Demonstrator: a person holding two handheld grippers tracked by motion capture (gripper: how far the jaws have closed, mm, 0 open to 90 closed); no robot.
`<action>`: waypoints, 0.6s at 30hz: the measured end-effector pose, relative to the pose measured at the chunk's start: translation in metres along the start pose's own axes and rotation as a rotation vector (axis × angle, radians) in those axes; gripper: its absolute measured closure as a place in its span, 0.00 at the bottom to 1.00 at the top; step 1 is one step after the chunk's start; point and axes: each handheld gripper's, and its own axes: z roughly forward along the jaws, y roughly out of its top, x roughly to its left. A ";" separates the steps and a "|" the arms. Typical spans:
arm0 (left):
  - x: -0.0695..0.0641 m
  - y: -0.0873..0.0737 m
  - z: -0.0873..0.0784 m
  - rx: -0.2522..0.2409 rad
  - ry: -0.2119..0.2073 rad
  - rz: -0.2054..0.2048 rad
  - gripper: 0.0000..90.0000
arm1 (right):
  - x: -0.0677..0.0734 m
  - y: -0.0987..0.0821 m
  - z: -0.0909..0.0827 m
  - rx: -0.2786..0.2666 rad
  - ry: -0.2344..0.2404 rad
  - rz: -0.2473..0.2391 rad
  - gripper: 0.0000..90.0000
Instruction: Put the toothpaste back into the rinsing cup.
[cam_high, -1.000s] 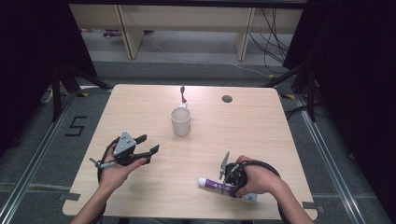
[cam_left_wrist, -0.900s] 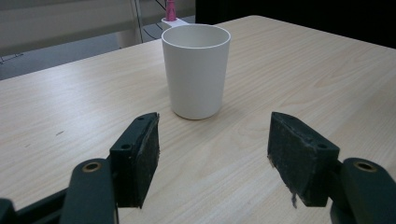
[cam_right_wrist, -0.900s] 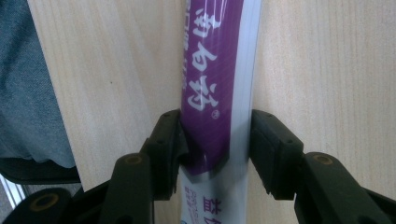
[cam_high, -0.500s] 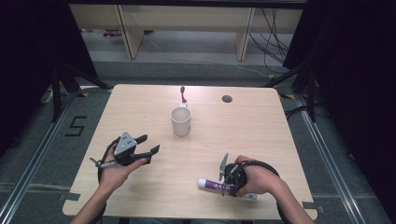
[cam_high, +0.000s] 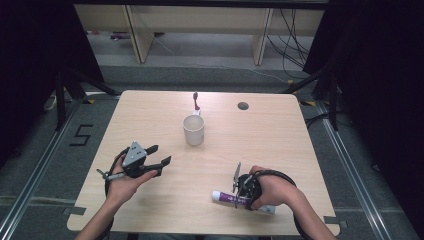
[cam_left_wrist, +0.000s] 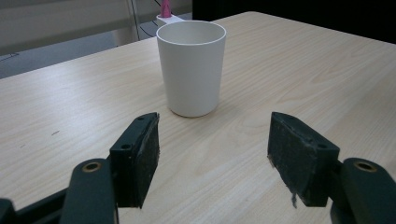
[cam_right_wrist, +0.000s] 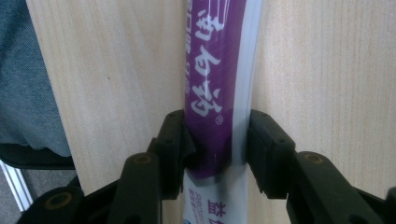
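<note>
Down at the near edge of the bench (cam_high: 150, 112), toward its near right corner, the right gripper (cam_high: 239, 189) points straight down over a purple and white toothpaste tube (cam_high: 227, 197) that lies flat on the wood. Its fingers (cam_right_wrist: 173, 140) have just been closing, and in the right gripper view they sit one on each side of the tube, against its sides, at about half their spread. Tube runs roughly along the near edge, its white end under the person's right hand (cam_high: 272, 190).

Left gripper (cam_high: 159, 157) rests in the left hand (cam_high: 125, 182) near the near left corner, fingers (cam_left_wrist: 140, 158) wide apart with nothing between them, aimed at a white cup (cam_left_wrist: 191, 67). Cup stands upright around the middle of the bench, well apart from both grippers. Just behind it, toward the far edge, a pink toothbrush (cam_high: 196, 102) stands up.
</note>
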 end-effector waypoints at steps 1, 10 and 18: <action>0.000 0.000 0.000 0.000 -0.001 0.001 0.38 | -0.001 0.000 0.000 -0.005 0.007 -0.004 0.68; -0.006 0.002 0.001 0.004 -0.036 0.012 0.38 | -0.004 0.001 -0.004 -0.013 0.003 0.008 0.85; -0.023 0.005 0.003 0.010 -0.155 0.070 0.39 | -0.011 0.002 -0.009 -0.041 0.013 -0.042 0.86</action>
